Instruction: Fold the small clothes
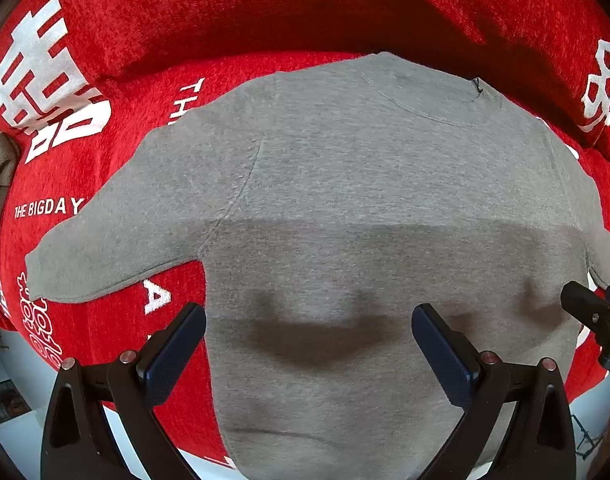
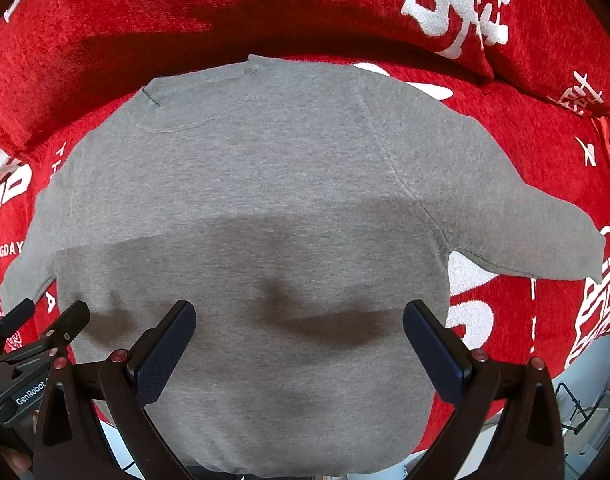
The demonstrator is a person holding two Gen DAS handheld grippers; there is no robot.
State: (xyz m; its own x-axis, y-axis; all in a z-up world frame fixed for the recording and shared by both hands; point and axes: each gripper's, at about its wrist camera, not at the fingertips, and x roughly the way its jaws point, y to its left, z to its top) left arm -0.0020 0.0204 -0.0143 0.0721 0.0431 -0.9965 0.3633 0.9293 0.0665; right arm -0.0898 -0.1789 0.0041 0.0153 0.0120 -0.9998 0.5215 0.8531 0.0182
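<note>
Grey sweater flat on red cover printed "THE BIGDAY"; both tools wide, empty; "GenRobot".

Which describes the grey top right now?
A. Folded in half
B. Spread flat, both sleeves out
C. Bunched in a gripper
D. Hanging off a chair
B: the top lies flat on the red cover, sleeves out to each side, both grippers open above its lower part.

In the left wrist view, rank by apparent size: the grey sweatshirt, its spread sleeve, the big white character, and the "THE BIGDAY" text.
1. grey sweatshirt
2. spread sleeve
3. big white character
4. "THE BIGDAY" text

Fisheye distortion shrinks edge items, so 2 and 3 are less certain.
</note>
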